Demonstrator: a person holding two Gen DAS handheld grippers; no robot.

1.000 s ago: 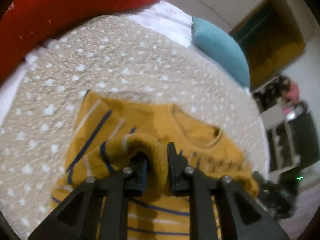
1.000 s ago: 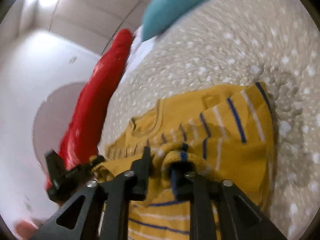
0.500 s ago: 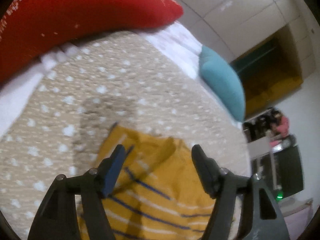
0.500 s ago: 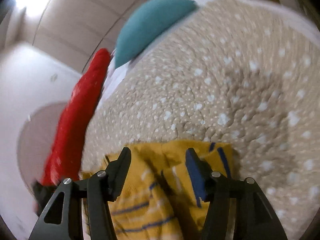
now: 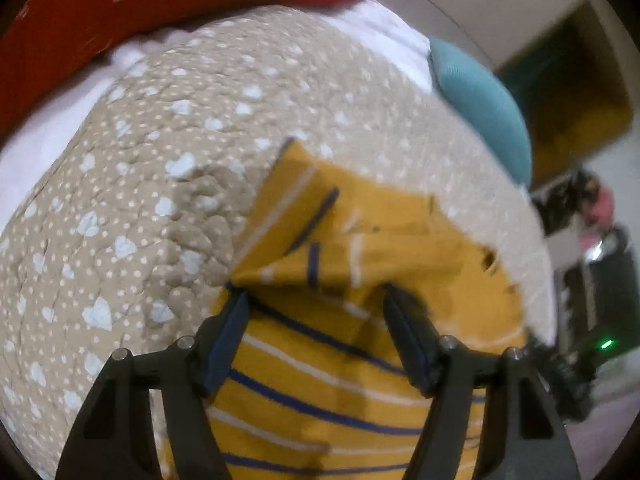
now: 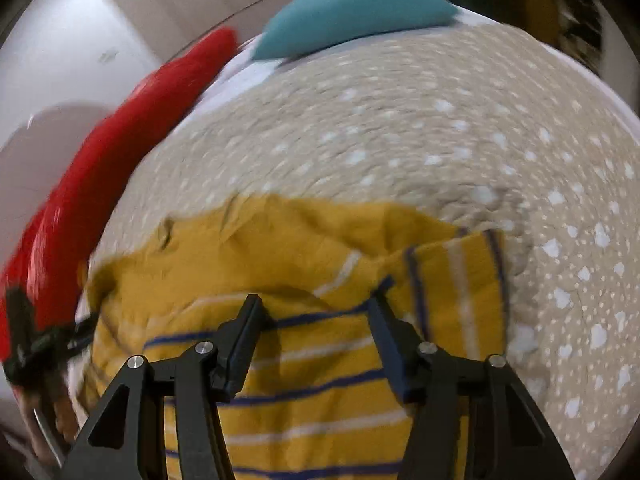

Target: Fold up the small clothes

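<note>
A small mustard-yellow top (image 5: 360, 240) with blue and white stripes lies folded on a beige spotted bedspread (image 5: 140, 184). It also shows in the right wrist view (image 6: 280, 256). My left gripper (image 5: 316, 300) is open and empty, its fingers spread just above the garment's folded edge. My right gripper (image 6: 316, 300) is open and empty, low over the striped part of the top. A sleeve (image 6: 460, 280) lies folded over at the right side. The other gripper shows dimly at the left edge of the right wrist view (image 6: 24, 344).
A red pillow (image 5: 140, 8) lies along the far left of the bed and a teal pillow (image 5: 488, 104) at the far right. White sheet (image 5: 380, 28) shows between them. Dark furniture (image 5: 592, 280) stands beyond the bed's right edge.
One second ago both grippers were shut on folds of the yellow top. They let go and opened, pulled up, and now sit lower over the laid-down garment.
</note>
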